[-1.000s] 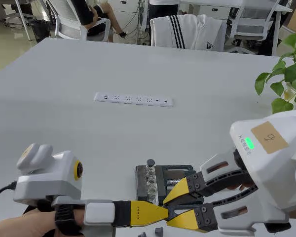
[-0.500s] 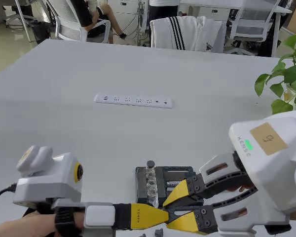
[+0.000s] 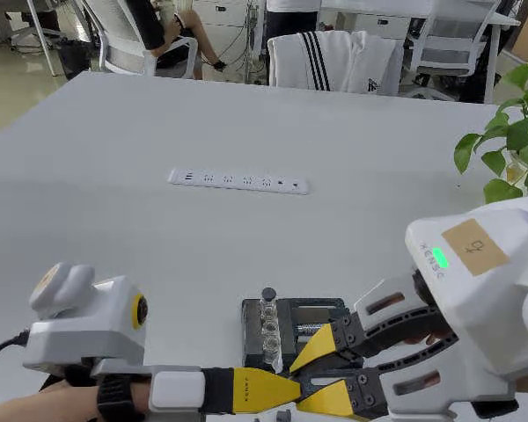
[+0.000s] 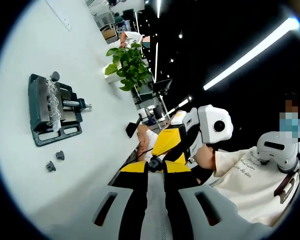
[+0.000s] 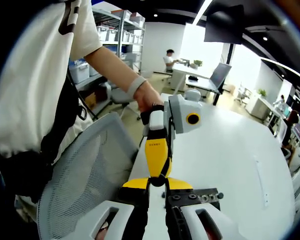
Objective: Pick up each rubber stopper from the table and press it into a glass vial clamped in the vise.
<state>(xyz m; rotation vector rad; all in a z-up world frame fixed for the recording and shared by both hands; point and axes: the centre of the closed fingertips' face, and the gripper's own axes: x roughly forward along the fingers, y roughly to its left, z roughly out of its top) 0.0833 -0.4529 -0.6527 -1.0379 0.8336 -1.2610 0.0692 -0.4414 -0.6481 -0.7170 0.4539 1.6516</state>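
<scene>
Two loose stoppers (image 4: 59,155) lie on the surface (image 3: 246,114) just near of the vise (image 3: 312,308), whose vials (image 3: 269,331) stand clamped. My left tool (image 4: 155,168) pinches a dark rubber stopper (image 4: 155,163). My right tool (image 5: 157,184) meets it tip to tip, but I cannot tell its grip.

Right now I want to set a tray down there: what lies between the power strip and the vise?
Nothing. In the head view, the stretch of table between the power strip and the vise is bare.
</scene>
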